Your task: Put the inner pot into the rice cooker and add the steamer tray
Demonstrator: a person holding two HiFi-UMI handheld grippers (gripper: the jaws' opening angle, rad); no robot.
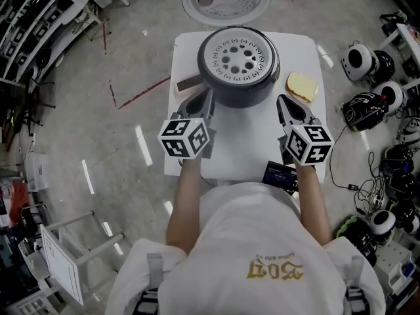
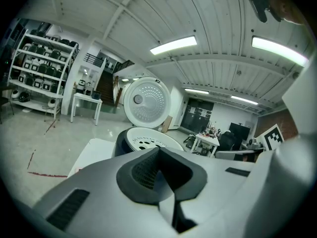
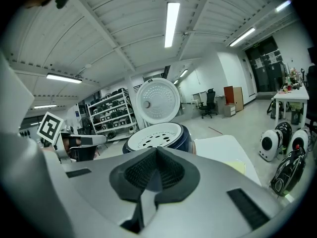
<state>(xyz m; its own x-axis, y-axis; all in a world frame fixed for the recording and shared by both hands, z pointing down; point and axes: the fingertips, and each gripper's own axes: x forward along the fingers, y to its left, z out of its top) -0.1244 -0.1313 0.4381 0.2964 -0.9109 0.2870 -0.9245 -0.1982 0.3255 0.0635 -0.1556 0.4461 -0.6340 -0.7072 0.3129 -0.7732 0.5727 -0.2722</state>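
Small white table on shiny grey floor; rice cooker at its far edge. My left gripper and right gripper are both clenched, empty. Shelves in the room.

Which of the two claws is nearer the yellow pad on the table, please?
The right claw: the yellow pad lies just beyond its tip, while the left claw is across the rice cooker.
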